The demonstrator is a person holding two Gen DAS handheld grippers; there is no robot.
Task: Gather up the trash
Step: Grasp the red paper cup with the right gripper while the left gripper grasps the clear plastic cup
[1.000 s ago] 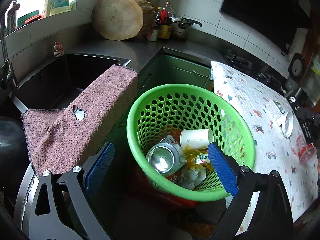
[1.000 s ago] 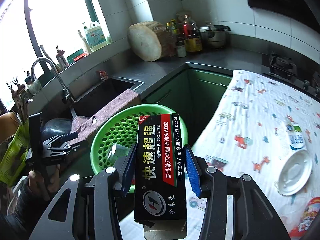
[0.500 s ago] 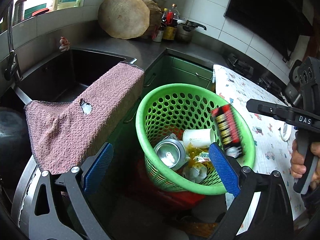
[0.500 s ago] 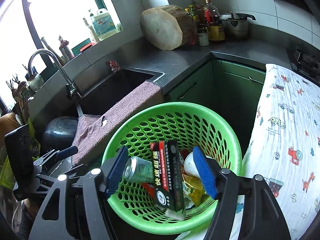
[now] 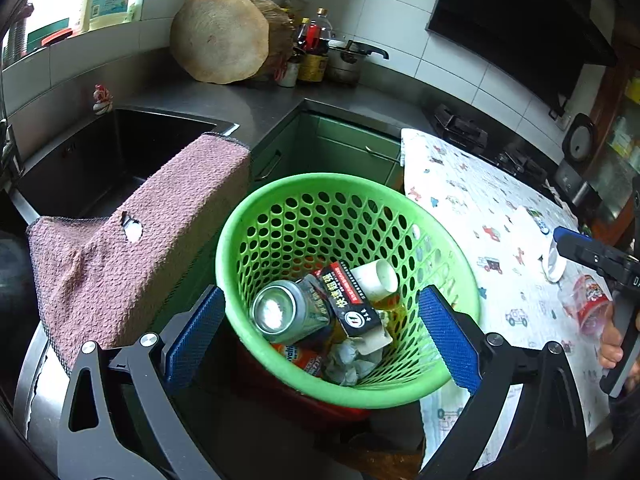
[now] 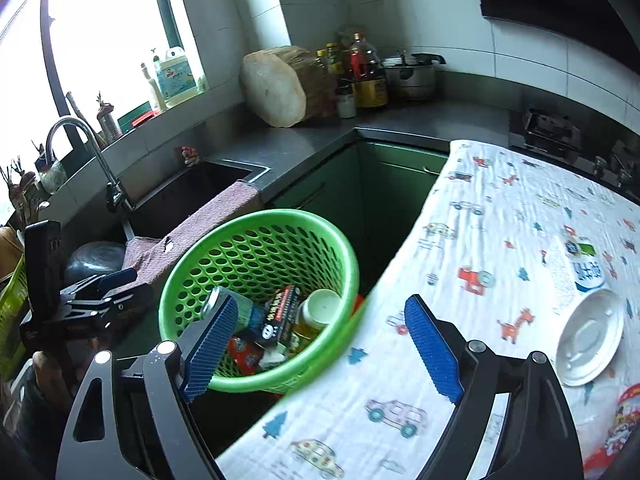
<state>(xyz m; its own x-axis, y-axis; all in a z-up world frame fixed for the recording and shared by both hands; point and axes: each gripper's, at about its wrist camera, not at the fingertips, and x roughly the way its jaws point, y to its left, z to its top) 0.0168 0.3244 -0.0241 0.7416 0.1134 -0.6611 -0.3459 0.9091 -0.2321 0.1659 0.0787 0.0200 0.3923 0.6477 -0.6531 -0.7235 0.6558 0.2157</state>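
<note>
A green perforated basket (image 5: 436, 216) (image 6: 256, 220) stands between the sink counter and the table. In it lie a black glue box (image 5: 350, 302) (image 6: 280, 316), a silver can (image 5: 280, 312), a white paper cup (image 5: 378, 278) (image 6: 320, 304) and crumpled wrappers. My left gripper (image 5: 320, 336) is open and empty, just above the basket's near rim. My right gripper (image 6: 320, 348) is open and empty, over the table edge beside the basket. On the table lie a white lid (image 6: 590, 336), a milk packet (image 6: 586, 268) and a red snack cup (image 5: 588, 304) (image 6: 628, 424).
The table carries a white cloth with car prints (image 6: 500, 208). A pink towel (image 5: 132, 248) hangs over the sink edge (image 5: 120, 152). A wooden chopping block (image 5: 224, 36), bottles and a pot stand on the back counter. A tap (image 6: 80, 152) stands left of the sink.
My right gripper opened and dropped the black glue box into the basket, then drew back to the right over the table. My left gripper stayed open at the basket.
</note>
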